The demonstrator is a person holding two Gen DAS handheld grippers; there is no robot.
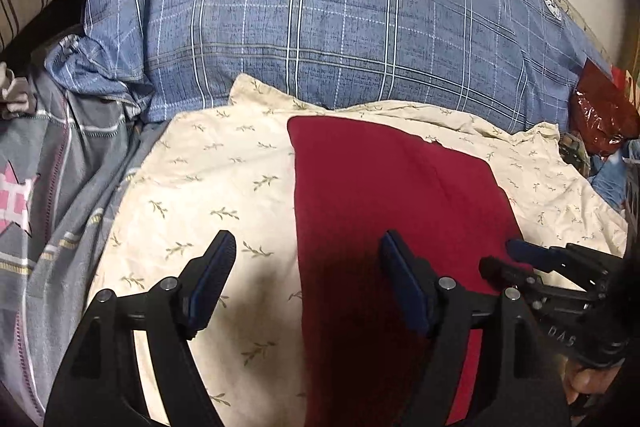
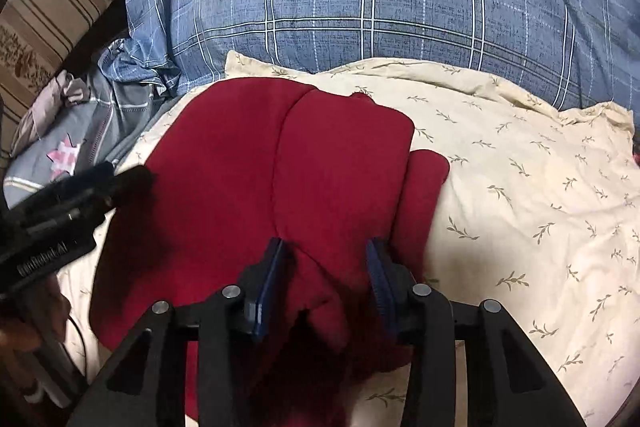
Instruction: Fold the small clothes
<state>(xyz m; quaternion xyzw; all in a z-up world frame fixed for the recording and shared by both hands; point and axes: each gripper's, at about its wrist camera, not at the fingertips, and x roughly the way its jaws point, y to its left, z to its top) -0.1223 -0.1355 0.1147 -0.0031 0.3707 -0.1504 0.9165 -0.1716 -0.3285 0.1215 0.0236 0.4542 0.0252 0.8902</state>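
Grippers first, nearest the cameras: right gripper [image 2: 326, 275] sits at 6 o'clock in its own view, jaws part-way in with a raised ridge of the red garment [image 2: 280, 167] bunched between the pads; cloth touches both pads, so reads as a pinch on the fabric. Left gripper [image 1: 308, 267] at 6 o'clock in its view, jaws spread wide, nothing held; one finger hovers over the cream leaf-print sheet [image 1: 208, 179], the other over the garment's left edge. Garment lies flat-ish on that sheet, centre of bed, already doubled with a soft lengthwise crease and a smaller flap poking out at 3 o'clock in the right view. Judged handling: light, limp knit, no stiffness, will sag and drag when lifted, not slippery, not fragile. Best hold looks like corners or the folded edge, one gripper each side, so layers stay together. Beyond at 12 o'clock, big blue plaid pillow [image 1: 320, 27] touching the sheet's far edge; grey quilt [image 1: 60, 167] at 9 o'clock
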